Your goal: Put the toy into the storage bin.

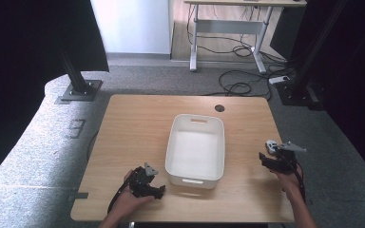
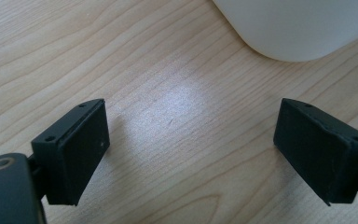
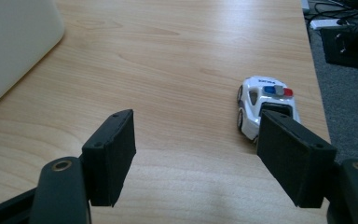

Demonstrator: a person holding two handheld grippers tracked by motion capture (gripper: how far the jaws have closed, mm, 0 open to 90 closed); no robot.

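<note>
Right hand-held gripper (image 3: 196,154): jaws wide, hovering near the toy police car (image 3: 265,108).
Left hand-held gripper (image 2: 191,149): spread, holding nothing, beside the white bin (image 1: 196,147).

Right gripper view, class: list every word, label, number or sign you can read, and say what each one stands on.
Toy police car: dark lettering on the white roof behind the red and blue light bar, too small and blurred to read.
White bin, table, right gripper, left gripper: no text to be seen.

High view overhead; gripper views close, sharing bin (image 1: 196,147).
</note>
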